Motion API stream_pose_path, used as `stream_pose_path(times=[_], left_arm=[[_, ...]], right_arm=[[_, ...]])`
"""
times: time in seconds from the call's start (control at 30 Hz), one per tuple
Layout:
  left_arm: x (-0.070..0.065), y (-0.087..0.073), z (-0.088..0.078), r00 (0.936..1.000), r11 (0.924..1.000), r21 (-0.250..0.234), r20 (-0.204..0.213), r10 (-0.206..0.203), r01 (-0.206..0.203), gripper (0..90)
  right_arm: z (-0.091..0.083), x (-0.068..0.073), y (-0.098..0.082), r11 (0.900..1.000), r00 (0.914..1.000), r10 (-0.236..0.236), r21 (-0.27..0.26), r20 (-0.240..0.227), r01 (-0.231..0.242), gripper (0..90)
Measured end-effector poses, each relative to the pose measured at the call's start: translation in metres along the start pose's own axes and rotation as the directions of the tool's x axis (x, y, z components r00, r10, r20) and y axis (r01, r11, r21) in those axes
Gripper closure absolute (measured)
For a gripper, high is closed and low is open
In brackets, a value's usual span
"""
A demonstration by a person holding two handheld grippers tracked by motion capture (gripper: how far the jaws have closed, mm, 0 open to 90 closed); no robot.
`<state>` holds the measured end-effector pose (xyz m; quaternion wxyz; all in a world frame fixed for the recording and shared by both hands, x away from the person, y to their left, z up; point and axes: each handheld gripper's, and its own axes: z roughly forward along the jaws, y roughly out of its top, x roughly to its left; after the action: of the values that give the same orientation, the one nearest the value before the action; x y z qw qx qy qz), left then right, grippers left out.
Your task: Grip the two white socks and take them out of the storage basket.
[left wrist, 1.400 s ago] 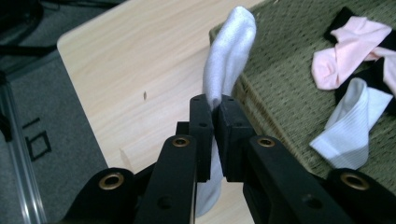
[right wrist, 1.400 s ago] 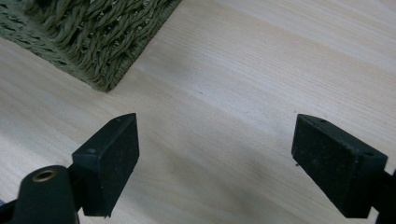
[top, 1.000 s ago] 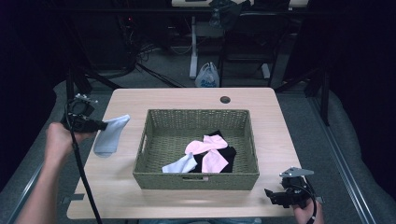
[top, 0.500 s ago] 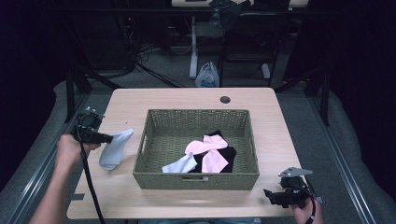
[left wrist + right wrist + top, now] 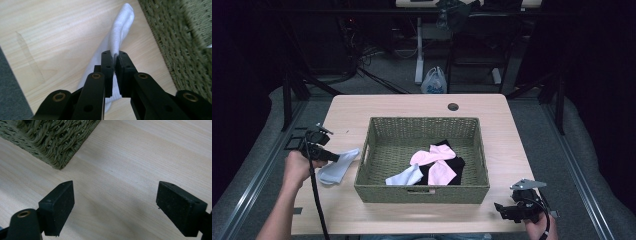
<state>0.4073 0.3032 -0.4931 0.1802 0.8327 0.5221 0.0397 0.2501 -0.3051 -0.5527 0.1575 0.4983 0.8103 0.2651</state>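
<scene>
A pale white sock [image 5: 339,167] lies stretched on the wooden table [image 5: 412,107] just left of the woven basket [image 5: 422,187]. My left gripper [image 5: 337,157] is shut on the sock [image 5: 120,32], its jaws pinching the fabric at mid-length [image 5: 115,55]. Inside the basket lie a pink sock [image 5: 434,160], a white sock [image 5: 406,176] and a black one [image 5: 457,165]. My right gripper [image 5: 501,209] hovers near the table's front right corner, open, with bare wood between its jaws [image 5: 115,195].
The basket's corner [image 5: 57,140] sits left of and beyond my right gripper. A round cable hole [image 5: 453,106] marks the table's far edge. The table's left edge and grey floor [image 5: 10,95] lie close beside my left gripper.
My left gripper has moved toward the near side and lower along the basket's left wall, dragging the white sock with it. The right gripper has stayed put.
</scene>
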Motion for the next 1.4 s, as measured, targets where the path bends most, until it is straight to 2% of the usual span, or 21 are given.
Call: stream_pose_path(times=[0.17, 0.27, 0.3, 0.43, 0.5, 0.6, 0.67, 0.73, 0.9, 1.03, 1.13, 1.4], left_arm=[[0.001, -0.002, 0.007, 0.9997, 0.9999, 0.002, 0.018, -0.014, 0.014, 81.9], [0.000, -0.003, 0.002, 0.9999, 1.0000, -0.009, 0.016, 0.001, -0.001, 72.7], [-0.001, -0.003, -0.001, 0.9999, 0.9999, -0.013, 0.010, -0.004, 0.004, 66.3], [-0.007, -0.001, -0.020, 1.0000, 0.9983, -0.058, 0.006, 0.001, 0.000, 48.2], [-0.012, 0.001, -0.031, 0.9999, 0.9970, -0.077, 0.009, 0.010, -0.010, 44.6], [-0.021, 0.005, -0.046, 0.9994, 0.9934, -0.111, 0.014, 0.032, -0.031, 32.4], [-0.032, 0.010, -0.058, 0.9982, 0.9877, -0.147, 0.017, 0.057, -0.054, 25.7], [-0.043, 0.015, -0.066, 0.9967, 0.9808, -0.178, 0.003, 0.081, -0.079, 16.3], [-0.069, 0.027, -0.077, 0.9915, 0.9687, -0.213, -0.002, 0.130, -0.127, 12.5], [-0.093, 0.035, -0.078, 0.9829, 0.9594, -0.217, 0.002, 0.184, -0.179, 8.9], [-0.107, 0.042, -0.075, 0.9748, 0.9524, -0.213, 0.002, 0.223, -0.218, 8.2], [-0.131, 0.060, -0.053, 0.9619, 0.9461, -0.192, 0.033, 0.272, -0.261, 7.3]], right_arm=[[0.000, 0.000, 0.000, 1.000, 1.0000, 0.001, -0.002, 0.001, -0.001, 14.8], [0.000, 0.000, 0.000, 1.000, 1.0000, 0.002, 0.000, -0.001, -0.002, 14.8], [0.001, 0.000, 0.000, 1.000, 1.0000, 0.001, 0.003, -0.002, -0.001, 14.8], [0.000, 0.000, 0.000, 1.000, 1.0000, 0.000, 0.001, 0.000, 0.000, 14.8], [0.001, 0.000, 0.000, 1.000, 1.0000, 0.000, 0.001, 0.000, 0.000, 14.8], [0.000, 0.000, 0.000, 1.000, 1.0000, 0.000, -0.001, -0.001, 0.000, 14.8], [0.001, 0.000, 0.000, 1.000, 1.0000, 0.000, 0.001, 0.000, 0.000, 14.8], [0.001, 0.000, 0.000, 1.000, 1.0000, -0.001, -0.001, 0.000, 0.001, 14.7], [0.001, 0.000, 0.001, 1.000, 1.0000, -0.004, 0.002, -0.003, 0.004, 14.8], [0.001, 0.000, 0.000, 1.000, 1.0000, -0.003, 0.000, 0.001, 0.003, 14.8], [0.000, -0.001, 0.000, 1.000, 1.0000, -0.003, 0.004, -0.003, 0.003, 14.8], [-0.001, -0.001, 0.000, 1.000, 1.0000, -0.002, 0.002, -0.003, 0.002, 14.8]])
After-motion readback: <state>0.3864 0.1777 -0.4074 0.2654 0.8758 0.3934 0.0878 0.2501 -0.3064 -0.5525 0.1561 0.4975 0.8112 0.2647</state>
